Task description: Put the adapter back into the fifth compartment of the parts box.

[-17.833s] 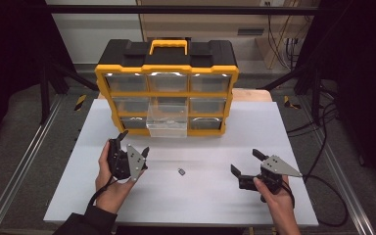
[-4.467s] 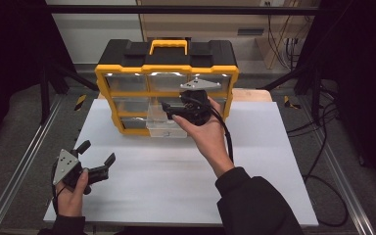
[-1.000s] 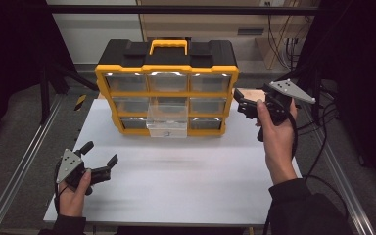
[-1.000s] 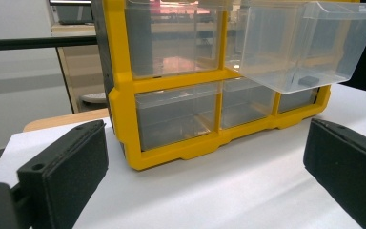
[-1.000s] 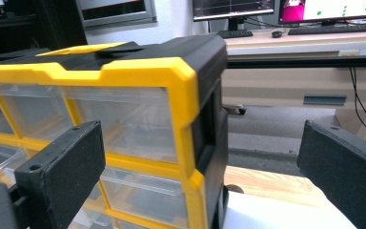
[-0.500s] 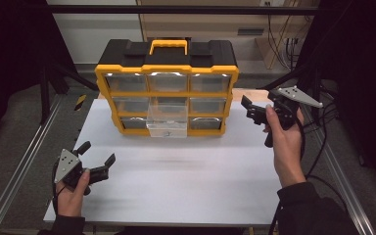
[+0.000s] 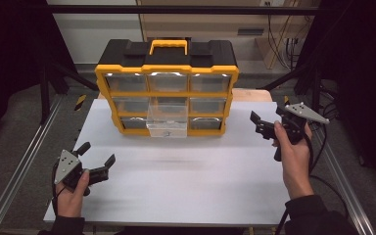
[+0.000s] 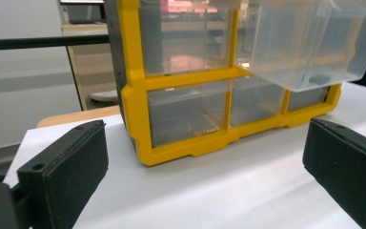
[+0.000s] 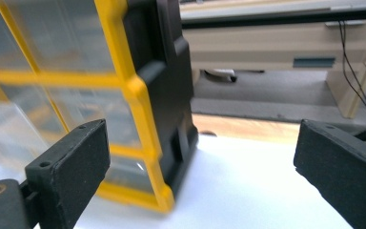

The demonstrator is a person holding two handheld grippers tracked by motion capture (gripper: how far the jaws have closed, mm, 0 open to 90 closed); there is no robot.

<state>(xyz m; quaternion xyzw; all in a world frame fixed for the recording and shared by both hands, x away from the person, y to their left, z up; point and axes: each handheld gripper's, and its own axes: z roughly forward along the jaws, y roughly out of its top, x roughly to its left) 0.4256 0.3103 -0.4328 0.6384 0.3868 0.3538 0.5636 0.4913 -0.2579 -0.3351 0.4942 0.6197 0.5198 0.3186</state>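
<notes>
High view: yellow-and-black organizer (image 7: 166, 88) stands at the far middle of the white table (image 7: 186, 181), its clear drawer (image 7: 167, 122) in the bottom row's middle slot pulled partway out, a small dark part (image 7: 165, 132) lying inside it. Left gripper (image 7: 96, 161) sits low over the table's near left corner, jaws spread, nothing between them, well apart from the organizer. Right gripper (image 7: 265, 123) is held up off the table near the organizer's right side, jaws spread and empty, not touching it. Left gripper view: both black jaws wide apart, aimed at the organizer's (image 8: 186, 95) lower left corner; the drawer (image 8: 310, 43) juts out at upper right with the small dark part (image 8: 320, 78) on its floor. Right gripper view: jaws wide apart, empty, framing the organizer's (image 9: 152, 95) black right side wall and yellow front edge; image is blurred.
</notes>
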